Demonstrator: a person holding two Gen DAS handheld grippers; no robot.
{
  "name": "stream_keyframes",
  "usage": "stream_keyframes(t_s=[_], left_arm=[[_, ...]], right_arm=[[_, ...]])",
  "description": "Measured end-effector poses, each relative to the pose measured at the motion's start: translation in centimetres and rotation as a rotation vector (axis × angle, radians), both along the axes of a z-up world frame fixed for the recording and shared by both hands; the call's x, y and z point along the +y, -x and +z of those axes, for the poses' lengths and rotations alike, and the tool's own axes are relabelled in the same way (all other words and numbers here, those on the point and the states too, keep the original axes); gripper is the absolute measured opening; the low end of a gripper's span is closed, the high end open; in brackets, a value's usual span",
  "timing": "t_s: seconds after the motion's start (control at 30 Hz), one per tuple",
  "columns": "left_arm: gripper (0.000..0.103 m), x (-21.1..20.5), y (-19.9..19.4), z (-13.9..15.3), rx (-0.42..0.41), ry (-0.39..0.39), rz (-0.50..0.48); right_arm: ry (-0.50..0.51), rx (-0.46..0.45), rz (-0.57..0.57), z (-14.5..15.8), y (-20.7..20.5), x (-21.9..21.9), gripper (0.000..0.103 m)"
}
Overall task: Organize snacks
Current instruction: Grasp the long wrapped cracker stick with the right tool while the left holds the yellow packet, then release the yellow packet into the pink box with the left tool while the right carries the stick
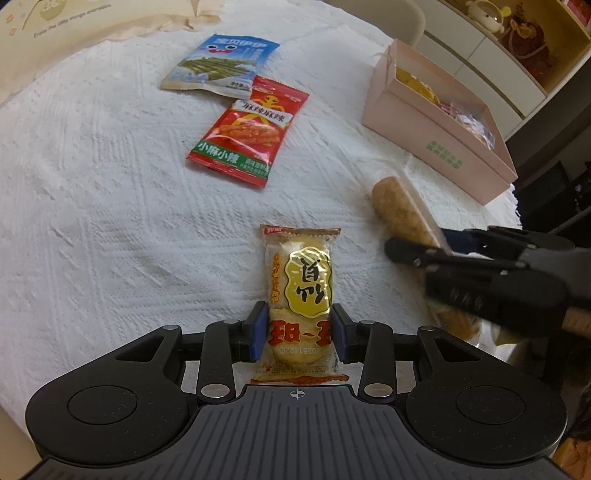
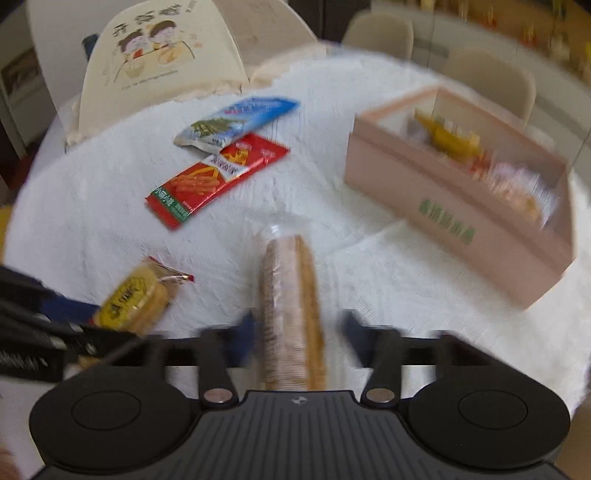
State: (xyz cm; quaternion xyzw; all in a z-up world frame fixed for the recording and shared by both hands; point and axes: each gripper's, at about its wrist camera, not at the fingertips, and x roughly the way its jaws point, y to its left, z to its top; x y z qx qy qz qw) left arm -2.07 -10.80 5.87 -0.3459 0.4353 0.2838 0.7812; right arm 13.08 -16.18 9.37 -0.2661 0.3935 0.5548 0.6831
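Observation:
A yellow rice cracker packet (image 1: 299, 280) lies on the white tablecloth (image 1: 110, 221), and my left gripper (image 1: 299, 332) is shut on its near end, blue pads against both sides. To its right a long brown biscuit roll (image 1: 399, 210) in clear wrap sits between the fingers of my right gripper (image 1: 424, 243). The right wrist view is blurred: the roll (image 2: 288, 288) runs forward through the right gripper (image 2: 297, 328), which is shut on it. The cracker packet (image 2: 136, 295) and left gripper (image 2: 92, 321) show at the left. The pink open box (image 1: 436, 147) stands at the right.
A red spicy-stick packet (image 1: 251, 129) and a blue-white packet (image 1: 221, 66) lie flat further back. The pink box (image 2: 443, 218) holds several wrapped snacks. A cream cartoon-printed cover (image 2: 159, 55) stands at the table's far edge, with chairs (image 2: 380, 33) behind.

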Motion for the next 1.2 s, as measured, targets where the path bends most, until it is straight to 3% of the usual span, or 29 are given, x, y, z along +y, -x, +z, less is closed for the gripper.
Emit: stream_keyframes(t_s=[0.13, 0.23, 0.37, 0.53, 0.57, 0.63, 0.67, 0.7, 0.8, 0.97, 1.03, 1.07, 1.1, 1.2], left_arm=[[0.041, 0.0, -0.1, 0.0, 0.009, -0.002, 0.001], [0.042, -0.1, -0.4, 0.1, 0.015, -0.002, 0.001], [0.043, -0.3, -1.0, 0.1, 0.032, -0.017, -0.009], [0.045, -1.0, -1.6, 0.1, 0.063, -0.060, -0.032], [0.045, -1.1, -1.6, 0.1, 0.065, -0.067, -0.035], [0.045, -1.2, -1.5, 0.1, 0.060, -0.075, -0.034], [0.045, -1.3, -1.4, 0.1, 0.054, -0.076, -0.031], [0.045, -1.3, -1.3, 0.1, 0.050, -0.076, -0.028], [0.045, -1.4, -1.1, 0.2, 0.037, -0.071, -0.018], [0.045, -1.3, -0.8, 0.2, 0.020, -0.066, -0.005], [0.045, -1.3, -0.8, 0.2, 0.018, -0.068, -0.009], [0.045, -1.3, -0.8, 0.2, 0.018, -0.067, -0.012], [0.045, -1.3, -0.8, 0.2, 0.018, -0.065, -0.015], [0.045, -1.4, -1.0, 0.2, 0.027, -0.064, -0.029]], right_arm=[[-0.045, 0.056, -0.035, 2.4, -0.5, -1.6, 0.030], [-0.074, 0.067, -0.035, 4.4, -0.5, -3.2, 0.019], [-0.121, 0.067, -0.026, 6.6, -0.3, -5.0, 0.018], [-0.105, 0.055, -0.025, 6.1, -0.1, -5.1, 0.018], [-0.097, 0.049, -0.037, 5.8, -0.3, -5.0, 0.022], [-0.087, 0.032, -0.062, 5.3, -0.6, -4.4, 0.048], [-0.080, 0.012, -0.078, 4.9, -0.8, -3.9, 0.076], [-0.082, -0.012, -0.092, 4.7, -0.7, -3.6, 0.083], [-0.088, -0.029, -0.069, 4.2, -0.2, -2.5, 0.084], [0.028, -0.017, -0.039, 1.6, 0.8, -0.8, 0.085], [0.037, -0.048, -0.046, 0.7, 1.0, -0.8, 0.076], [0.051, -0.052, -0.038, 0.3, 1.1, -0.7, 0.044], [0.063, -0.031, -0.024, 0.2, 1.1, -0.8, 0.032], [0.048, -0.019, 0.014, 1.3, 1.5, -1.7, 0.029]])
